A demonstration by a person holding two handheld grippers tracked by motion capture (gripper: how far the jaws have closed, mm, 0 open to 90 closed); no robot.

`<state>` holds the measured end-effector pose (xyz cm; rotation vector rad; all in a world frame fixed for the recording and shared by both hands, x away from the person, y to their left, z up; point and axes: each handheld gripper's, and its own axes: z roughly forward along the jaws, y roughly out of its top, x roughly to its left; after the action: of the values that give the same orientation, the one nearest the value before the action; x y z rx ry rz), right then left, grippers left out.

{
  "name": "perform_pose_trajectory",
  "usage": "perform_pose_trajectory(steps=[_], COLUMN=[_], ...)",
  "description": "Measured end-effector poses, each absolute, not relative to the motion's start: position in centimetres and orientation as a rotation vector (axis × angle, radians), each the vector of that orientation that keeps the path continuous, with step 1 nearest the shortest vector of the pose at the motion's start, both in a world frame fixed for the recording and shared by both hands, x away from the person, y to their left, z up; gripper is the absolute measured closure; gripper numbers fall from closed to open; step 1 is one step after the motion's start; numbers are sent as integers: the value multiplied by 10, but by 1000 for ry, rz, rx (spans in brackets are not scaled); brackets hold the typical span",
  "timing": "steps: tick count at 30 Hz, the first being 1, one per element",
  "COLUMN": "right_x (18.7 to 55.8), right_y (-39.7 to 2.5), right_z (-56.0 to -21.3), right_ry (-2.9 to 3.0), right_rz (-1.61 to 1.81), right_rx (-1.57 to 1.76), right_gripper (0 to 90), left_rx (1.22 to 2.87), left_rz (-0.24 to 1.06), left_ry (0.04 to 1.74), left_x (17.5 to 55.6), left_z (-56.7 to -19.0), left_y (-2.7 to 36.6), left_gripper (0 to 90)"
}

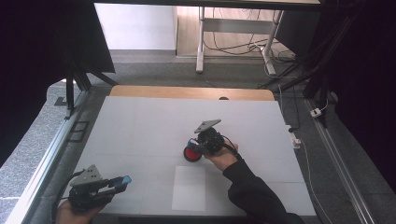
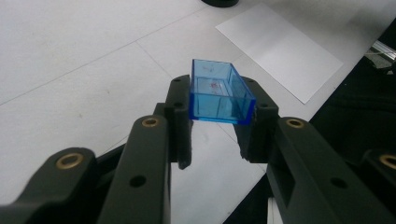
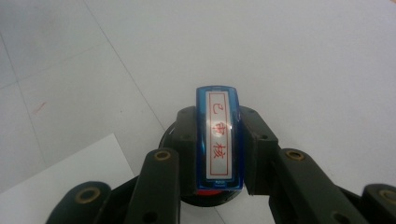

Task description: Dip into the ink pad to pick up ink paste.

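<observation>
Currently stamping, by the look of it. Right gripper (image 1: 198,145) fingers (image 3: 184,140) pinching a blue stamp (image 3: 218,135) over a red ink pad (image 1: 192,153) near desk (image 1: 140,121) centre, beside a white paper sheet (image 1: 188,188). Left gripper (image 1: 119,183) at near-left corner, fingers (image 2: 180,119) clamped on the clear blue stamp cap (image 2: 219,95) — held off the surface. Risks: stamp tilting in the grip and inking unevenly; round pad skidding under a sideways push; cap slipping out — smooth plastic, shallow hold.
</observation>
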<state>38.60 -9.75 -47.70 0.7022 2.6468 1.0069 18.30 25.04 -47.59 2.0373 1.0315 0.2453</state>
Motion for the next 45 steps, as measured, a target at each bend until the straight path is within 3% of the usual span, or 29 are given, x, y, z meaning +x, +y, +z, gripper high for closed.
perform_pose_trajectory(steps=[45], right_x=[395], right_y=[-94], right_z=[-484], right_ry=[2682], right_rz=[974], right_rx=[754], right_gripper=[711], left_rx=[2031], left_rz=[226], left_ry=[1038], left_x=[184], left_z=[-477], left_y=[252], left_gripper=[681])
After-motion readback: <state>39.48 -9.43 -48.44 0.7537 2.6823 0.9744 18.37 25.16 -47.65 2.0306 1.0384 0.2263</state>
